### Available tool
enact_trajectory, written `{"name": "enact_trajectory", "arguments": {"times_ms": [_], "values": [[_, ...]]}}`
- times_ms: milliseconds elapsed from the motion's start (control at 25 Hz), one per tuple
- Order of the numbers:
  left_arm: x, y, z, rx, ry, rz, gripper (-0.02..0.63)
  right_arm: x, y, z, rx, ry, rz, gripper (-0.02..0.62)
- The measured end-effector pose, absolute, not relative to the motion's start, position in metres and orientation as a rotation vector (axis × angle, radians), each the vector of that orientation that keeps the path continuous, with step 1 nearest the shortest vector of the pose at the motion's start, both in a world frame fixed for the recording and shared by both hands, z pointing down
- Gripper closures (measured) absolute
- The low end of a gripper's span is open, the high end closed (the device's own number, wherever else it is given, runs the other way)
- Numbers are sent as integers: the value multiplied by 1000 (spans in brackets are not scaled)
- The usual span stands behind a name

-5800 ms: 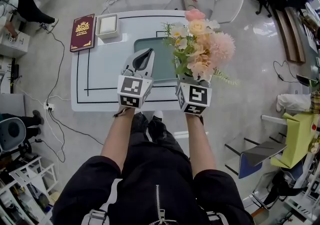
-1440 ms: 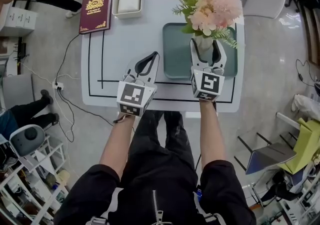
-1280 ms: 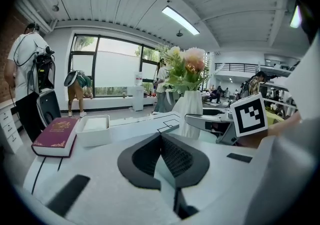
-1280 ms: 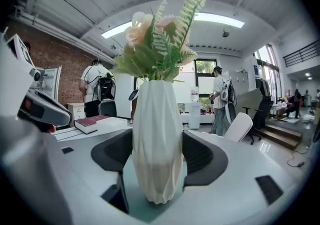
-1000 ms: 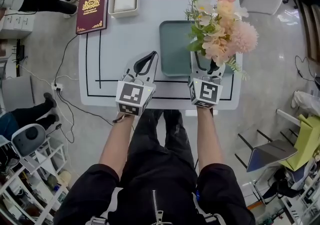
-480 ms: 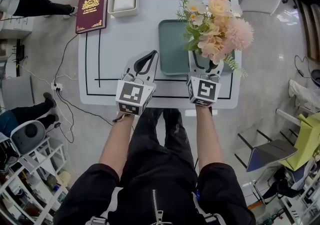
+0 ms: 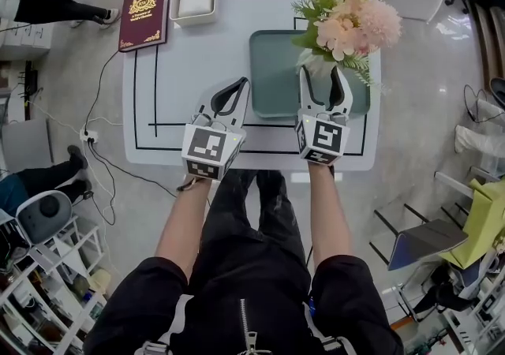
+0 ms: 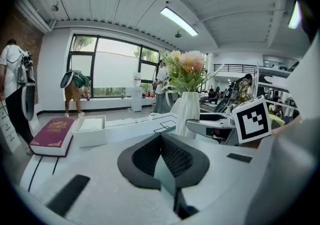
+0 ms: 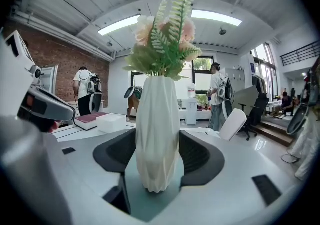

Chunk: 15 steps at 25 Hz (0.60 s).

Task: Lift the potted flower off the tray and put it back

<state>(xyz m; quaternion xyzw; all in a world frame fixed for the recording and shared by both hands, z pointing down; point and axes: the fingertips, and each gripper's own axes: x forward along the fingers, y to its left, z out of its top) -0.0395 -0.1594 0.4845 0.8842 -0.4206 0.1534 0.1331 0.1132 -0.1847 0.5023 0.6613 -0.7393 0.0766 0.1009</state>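
Fingers of the right gripper (image 7: pixel 323 77) are closing on the white ribbed vase of pink and cream artificial flowers (image 9: pixel 157 134), with the pads against its flanks, low on the body. The vase looks to be standing upright on the teal rectangular tray (image 7: pixel 272 69), in its right half, on the white bench (image 7: pixel 177 69). The left gripper (image 7: pixel 233 87) waits beside the tray with its fingers pressed together, nothing in them.

Now the danger. That bouquet is tall and looks top-heavy, and the grip sits low, so a quick lift or a tilted wrist could swing the blooms over and pivot the vase in the pads. Those tapered sides could slip too. Set it down crooked and it may topple.
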Motion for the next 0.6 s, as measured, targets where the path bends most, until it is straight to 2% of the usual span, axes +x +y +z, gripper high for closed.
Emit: {"name": "enact_trajectory", "arguments": {"times_ms": [600], "values": [[-41, -161, 481, 2560, -1221, 431, 603, 108, -171, 506, 1974, -2162, 194, 322]]}}
